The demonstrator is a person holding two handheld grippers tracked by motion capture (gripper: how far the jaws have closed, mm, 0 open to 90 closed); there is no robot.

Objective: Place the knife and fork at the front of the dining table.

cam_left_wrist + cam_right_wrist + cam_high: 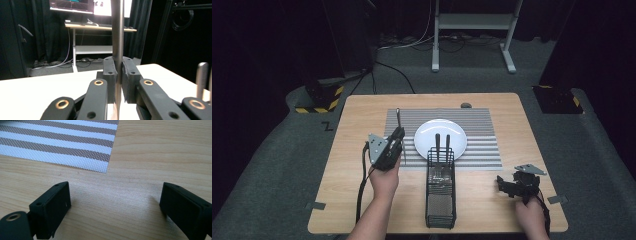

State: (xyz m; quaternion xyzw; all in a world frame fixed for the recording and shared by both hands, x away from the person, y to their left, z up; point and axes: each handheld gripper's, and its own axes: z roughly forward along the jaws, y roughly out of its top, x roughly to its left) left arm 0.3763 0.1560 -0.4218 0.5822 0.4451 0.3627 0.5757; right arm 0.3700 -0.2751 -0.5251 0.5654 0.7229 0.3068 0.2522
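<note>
a pale wooden table stands on grey carpet in a dark, curtained room, with a grey-and-white striped woven placemat laid across its far half. a round white plate sits on the mat, and a black wire-mesh cutlery basket stands at the mat's near edge with two dark handles rising from it. beyond the table are the legs of a white metal stand and yellow-and-black hazard tape at the left.

in the high view the left gripper is held over the mat's left edge, just left of the plate, clamped on a slim grey metal utensil that points away from the person. the left gripper view adds what the high view lacks — the pads pressing flat on the utensil's shaft, and behind it a lit screen above a wooden desk with cables on the floor. which end of the utensil is gripped cannot be told.

the right gripper rests low at the table's near right corner; the right gripper view shows its jaws spread wide over bare wood, holding nothing, with the mat's corner ahead — its mesh weave plain at that range.

a dark "z" mark lies on the carpet left of the table; the writing on the screen is too small to read.
</note>
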